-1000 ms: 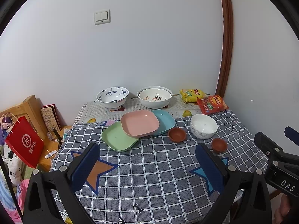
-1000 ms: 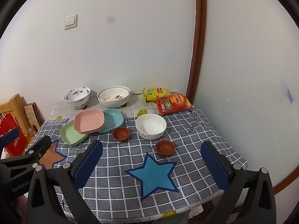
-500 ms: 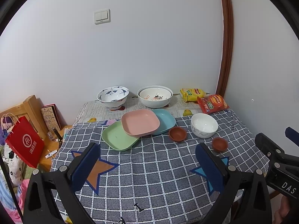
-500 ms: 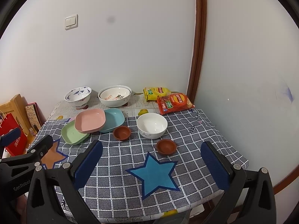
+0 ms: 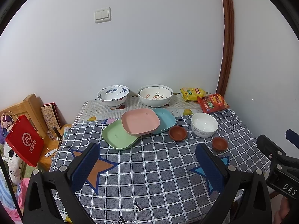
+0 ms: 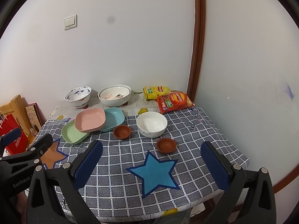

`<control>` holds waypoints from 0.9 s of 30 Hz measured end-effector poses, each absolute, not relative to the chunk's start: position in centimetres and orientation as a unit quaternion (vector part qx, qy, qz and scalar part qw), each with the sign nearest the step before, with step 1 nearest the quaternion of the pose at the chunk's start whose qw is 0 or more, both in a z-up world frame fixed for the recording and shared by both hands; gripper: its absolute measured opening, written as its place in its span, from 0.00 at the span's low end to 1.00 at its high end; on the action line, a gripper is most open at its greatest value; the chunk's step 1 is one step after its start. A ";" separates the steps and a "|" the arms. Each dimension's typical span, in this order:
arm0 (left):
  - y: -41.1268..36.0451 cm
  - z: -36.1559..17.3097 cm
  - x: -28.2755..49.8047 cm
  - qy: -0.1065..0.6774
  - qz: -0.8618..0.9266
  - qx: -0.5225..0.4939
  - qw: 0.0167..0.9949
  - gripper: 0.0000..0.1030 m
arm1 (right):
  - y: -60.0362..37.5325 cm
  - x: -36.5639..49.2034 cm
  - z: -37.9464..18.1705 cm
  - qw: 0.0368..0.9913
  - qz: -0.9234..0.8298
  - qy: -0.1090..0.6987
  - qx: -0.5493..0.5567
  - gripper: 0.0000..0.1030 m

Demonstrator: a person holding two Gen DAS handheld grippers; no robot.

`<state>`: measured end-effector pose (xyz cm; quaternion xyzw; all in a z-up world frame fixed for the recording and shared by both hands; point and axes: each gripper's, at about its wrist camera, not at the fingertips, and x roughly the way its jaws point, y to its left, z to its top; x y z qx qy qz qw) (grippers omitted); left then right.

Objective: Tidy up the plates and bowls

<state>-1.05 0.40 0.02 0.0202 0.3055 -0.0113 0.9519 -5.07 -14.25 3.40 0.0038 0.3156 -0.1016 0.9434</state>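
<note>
On the checked tablecloth [image 5: 149, 168] lie three overlapping square plates: green [image 5: 117, 136], pink [image 5: 140, 121] on top, blue [image 5: 166, 119]. Right of them sit a small brown bowl [image 5: 177, 133], a white bowl [image 5: 204, 124] and a second brown bowl [image 5: 220, 143]. A blue-patterned bowl [image 5: 113, 95] and two nested white bowls [image 5: 155, 95] stand at the back. In the right wrist view I see the pink plate [image 6: 90, 119], white bowl [image 6: 151, 124] and brown bowls [image 6: 121, 131], [image 6: 166, 145]. My left gripper [image 5: 147, 162] and right gripper [image 6: 152, 160] hang open over the table's near part, holding nothing.
Two snack bags, yellow [image 5: 192, 93] and red [image 5: 213, 103], lie at the back right by a wooden door frame [image 5: 226, 46]. A red paper bag [image 5: 24, 140] and wooden furniture [image 5: 31, 108] stand left of the table. Walls close in behind and on the right.
Both grippers have drawn back slightly and risen a little, so the table appears marginally farther. No dish has moved and both grippers stay open.
</note>
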 end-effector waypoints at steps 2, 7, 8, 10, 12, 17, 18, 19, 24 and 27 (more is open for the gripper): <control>0.4 0.1 -1.0 0.307 -0.010 0.020 0.951 1.00 | -14.2 -5.1 3.4 0.944 -0.101 0.315 0.004 1.00; 0.3 0.4 -1.0 0.310 -0.011 0.024 0.950 1.00 | -14.2 -5.3 3.6 0.945 -0.096 0.314 0.006 1.00; 0.3 0.4 -1.1 0.310 -0.011 0.025 0.950 1.00 | -14.2 -5.4 3.6 0.945 -0.095 0.314 0.006 1.00; 0.4 0.5 -1.2 0.308 -0.011 0.024 0.951 1.00 | -14.3 -5.5 3.6 0.945 -0.095 0.313 0.009 1.00; 0.4 0.6 -1.3 0.306 -0.012 0.025 0.952 1.00 | -14.2 -5.6 3.5 0.945 -0.092 0.315 0.012 1.00; 0.7 0.8 -1.4 0.303 -0.012 0.016 0.953 1.00 | -13.8 -5.4 3.6 0.944 -0.088 0.317 0.006 1.00; 0.8 0.8 -1.4 0.301 -0.012 0.013 0.953 1.00 | -13.7 -5.4 3.6 0.945 -0.088 0.315 0.005 1.00; 0.9 0.7 -1.4 0.300 -0.010 0.012 0.954 1.00 | -13.7 -5.4 3.6 0.946 -0.088 0.313 0.006 1.00; 1.3 0.2 -0.9 0.308 -0.006 0.001 0.951 1.00 | -14.1 -5.5 3.5 0.946 -0.091 0.310 0.016 1.00; 1.3 0.0 -0.5 0.311 -0.010 -0.001 0.950 1.00 | -14.2 -5.3 3.4 0.946 -0.094 0.310 0.016 1.00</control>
